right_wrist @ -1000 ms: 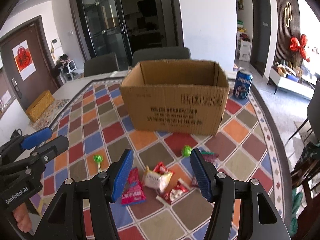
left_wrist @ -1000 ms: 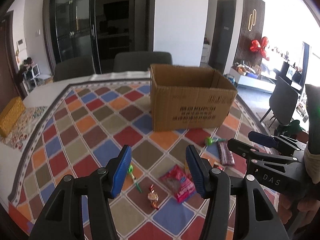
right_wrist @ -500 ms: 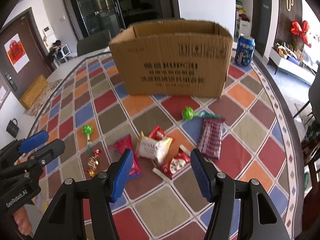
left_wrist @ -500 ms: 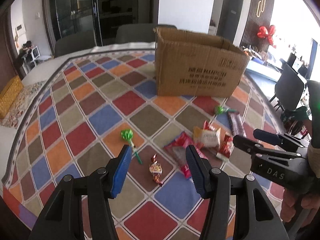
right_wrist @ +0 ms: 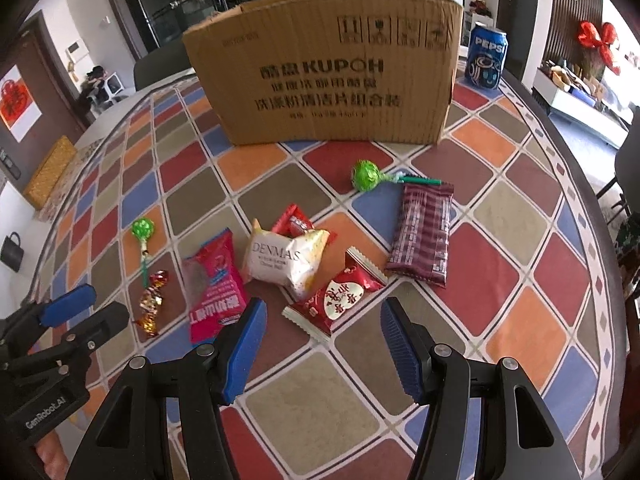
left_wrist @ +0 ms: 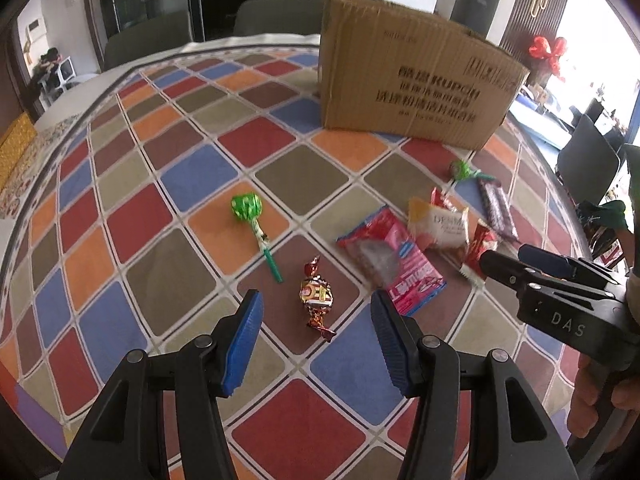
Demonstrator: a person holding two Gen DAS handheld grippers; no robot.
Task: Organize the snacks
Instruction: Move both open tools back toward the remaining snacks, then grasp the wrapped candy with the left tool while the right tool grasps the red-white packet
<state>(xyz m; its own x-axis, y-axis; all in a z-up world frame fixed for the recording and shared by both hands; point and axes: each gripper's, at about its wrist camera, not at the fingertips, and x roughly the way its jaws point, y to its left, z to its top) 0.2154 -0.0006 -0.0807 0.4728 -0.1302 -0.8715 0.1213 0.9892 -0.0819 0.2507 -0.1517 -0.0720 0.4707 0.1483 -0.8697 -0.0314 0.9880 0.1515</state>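
Between your left gripper (left_wrist: 316, 340) fingers, just ahead on the checked tablecloth (left_wrist: 168, 184), lies the foil-wrapped candy (left_wrist: 317, 298); those jaws are spread wide and hold nothing. Your right gripper (right_wrist: 322, 346) is equally released, with the red heart-printed packet (right_wrist: 340, 296) lying just ahead of its tips. Every snack is out on the cloth towards the near edge of the table, and the open cardboard box (right_wrist: 328, 80) stands further back, so I judge the job barely begun. Lower the left jaws straight over the candy's fat middle, not its twisted ends, which would slip. Keep clear of the pink sachet (left_wrist: 394, 264) just beside the right-hand finger. On the right, pinch the red packet by its body, since the DENMAS pouch (right_wrist: 286, 262) looks to touch its far corner and could drag along. Lift each high enough to clear the box wall before letting go
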